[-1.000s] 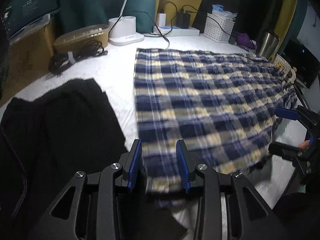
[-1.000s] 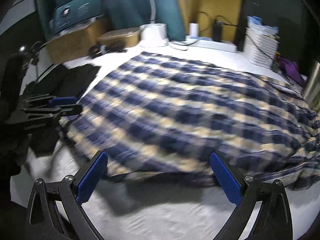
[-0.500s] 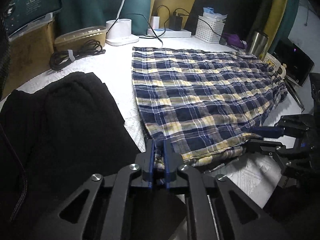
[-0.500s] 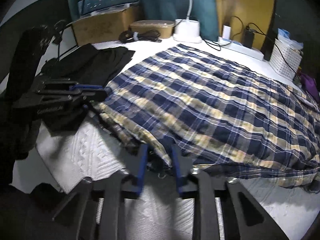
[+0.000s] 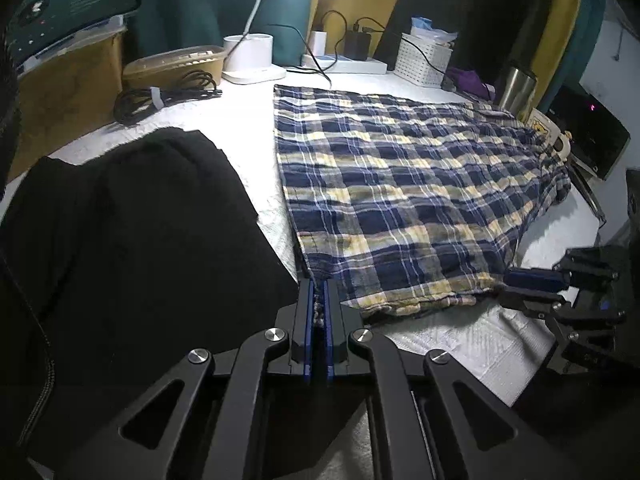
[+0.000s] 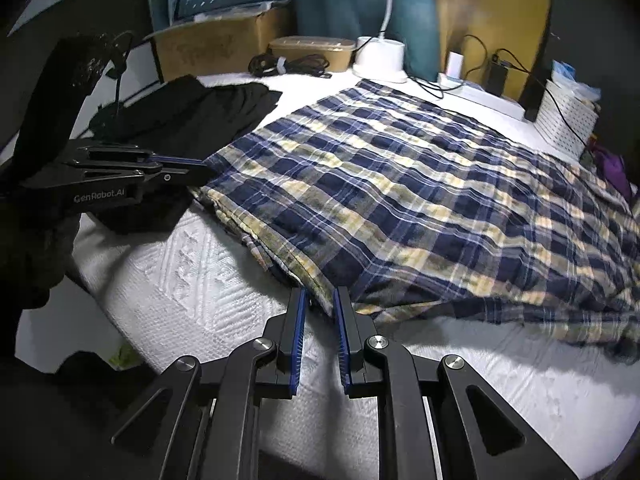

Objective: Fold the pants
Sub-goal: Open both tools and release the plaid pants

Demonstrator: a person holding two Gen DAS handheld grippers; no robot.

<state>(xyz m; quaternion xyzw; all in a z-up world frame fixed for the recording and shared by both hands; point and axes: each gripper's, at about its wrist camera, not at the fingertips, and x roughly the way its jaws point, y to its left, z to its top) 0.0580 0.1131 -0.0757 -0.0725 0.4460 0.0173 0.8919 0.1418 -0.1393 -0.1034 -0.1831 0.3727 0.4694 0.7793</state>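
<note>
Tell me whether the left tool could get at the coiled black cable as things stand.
Probably not right away: the left tool is shut on the blue-and-yellow plaid pants, and the coiled black cable lies beyond the black garment.

Left wrist view: sits just behind the left gripper [image 5: 319, 300], low centre of frame, looking steeply down and forward across the plaid pants [image 5: 400, 200]. Right gripper [image 5: 532, 280] enters at right edge.

Right wrist view: same arrangement behind the right gripper [image 6: 320, 304]; left gripper [image 6: 176, 166] at left edge, probably somewhat farther off.

Both views share the pants' near hem and the white bed cover [image 6: 192, 280].
</note>
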